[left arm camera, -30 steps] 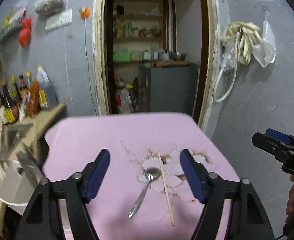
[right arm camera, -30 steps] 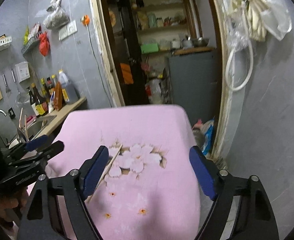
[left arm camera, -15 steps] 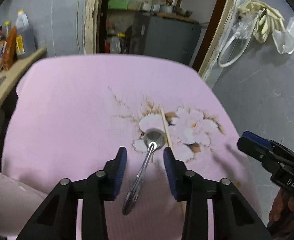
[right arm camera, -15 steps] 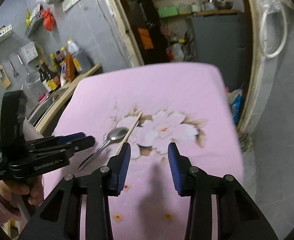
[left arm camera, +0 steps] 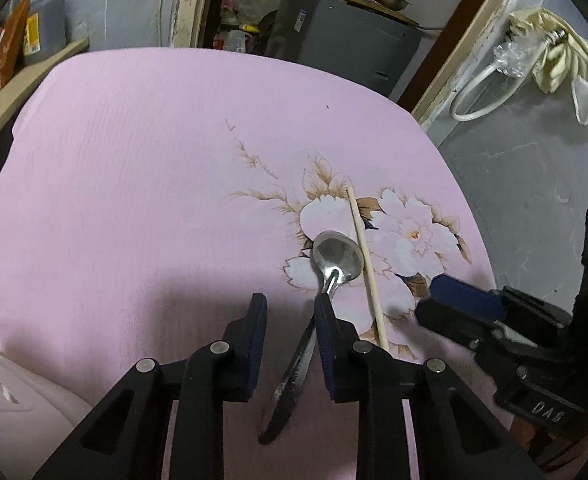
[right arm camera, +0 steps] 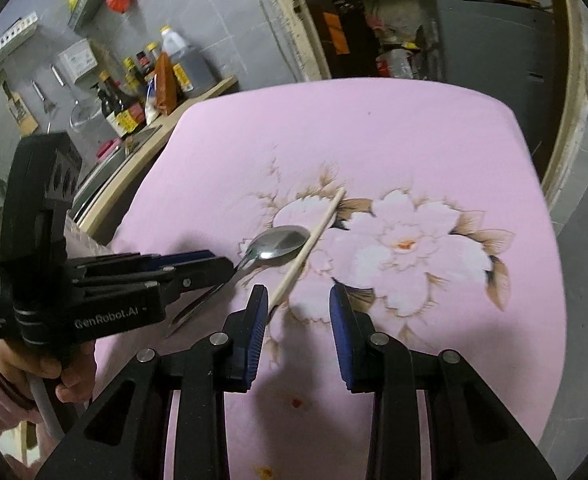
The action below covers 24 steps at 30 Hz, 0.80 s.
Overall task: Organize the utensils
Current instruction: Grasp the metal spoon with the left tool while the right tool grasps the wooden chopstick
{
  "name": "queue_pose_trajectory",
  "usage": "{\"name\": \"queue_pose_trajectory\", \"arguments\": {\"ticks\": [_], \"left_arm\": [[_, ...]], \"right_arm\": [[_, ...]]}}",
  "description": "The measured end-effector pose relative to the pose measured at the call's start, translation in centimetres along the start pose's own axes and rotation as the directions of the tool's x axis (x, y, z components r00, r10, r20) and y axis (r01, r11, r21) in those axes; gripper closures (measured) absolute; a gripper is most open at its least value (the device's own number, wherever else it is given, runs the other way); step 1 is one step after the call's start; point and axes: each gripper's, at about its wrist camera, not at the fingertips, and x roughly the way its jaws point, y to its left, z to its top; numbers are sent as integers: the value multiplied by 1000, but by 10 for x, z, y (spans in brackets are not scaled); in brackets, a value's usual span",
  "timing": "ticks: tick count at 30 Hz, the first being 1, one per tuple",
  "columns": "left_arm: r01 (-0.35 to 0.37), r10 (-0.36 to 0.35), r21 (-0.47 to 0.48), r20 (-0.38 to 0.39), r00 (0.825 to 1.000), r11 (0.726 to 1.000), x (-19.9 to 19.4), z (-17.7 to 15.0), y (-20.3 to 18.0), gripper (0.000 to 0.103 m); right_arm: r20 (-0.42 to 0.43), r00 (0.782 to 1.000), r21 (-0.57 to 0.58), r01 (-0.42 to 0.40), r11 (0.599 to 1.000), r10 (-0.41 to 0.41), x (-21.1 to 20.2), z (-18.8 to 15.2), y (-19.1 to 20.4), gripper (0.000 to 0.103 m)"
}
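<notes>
A metal spoon [left arm camera: 335, 258] lies on the pink flowered tablecloth [left arm camera: 134, 184], bowl away from me. A single wooden chopstick [left arm camera: 365, 264] lies just right of it. My left gripper [left arm camera: 290, 320] is low over the spoon's handle, jaws partly open, the handle running between them against the right finger. In the right wrist view the spoon [right arm camera: 278, 242] and chopstick [right arm camera: 307, 246] lie ahead. My right gripper [right arm camera: 295, 312] is partly open and empty, with the chopstick's near end by its left finger [right arm camera: 256, 320].
A white container [left arm camera: 10, 408] sits at the left table edge. A counter with sauce bottles [right arm camera: 134, 92] and a sink stands left. A grey wall [left arm camera: 525, 184] is close on the right, a doorway [left arm camera: 333, 20] beyond the far table edge.
Both grippers have come down and forward toward the table and narrowed their jaws. The left now straddles the spoon handle; the right has come up to the chopstick's near end.
</notes>
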Motion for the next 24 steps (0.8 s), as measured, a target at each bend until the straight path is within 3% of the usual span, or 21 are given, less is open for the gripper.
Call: {"name": "queue_pose_trajectory", "arguments": {"ticks": [6,11,20,24], "left_arm": [[21,-21,-29,-5,1000,999,1,3,6,80],[37,-37,-33,-8,999,999,3,5,6,80],[74,-75,-21,-26,997,997,3,7,4,80],[78,-78,9,-43,996,997,6,8,-2,80]], "right_arm": [[-38,999,-43,-14,999,12,11,1,10,75],[-80,996,-75,21,997,-27,19,1,19,75],[-126,987,-56,93,994,-100,9,4,20,92],[-133,985,-30,108,994,-111,4,1,10,92]]}}
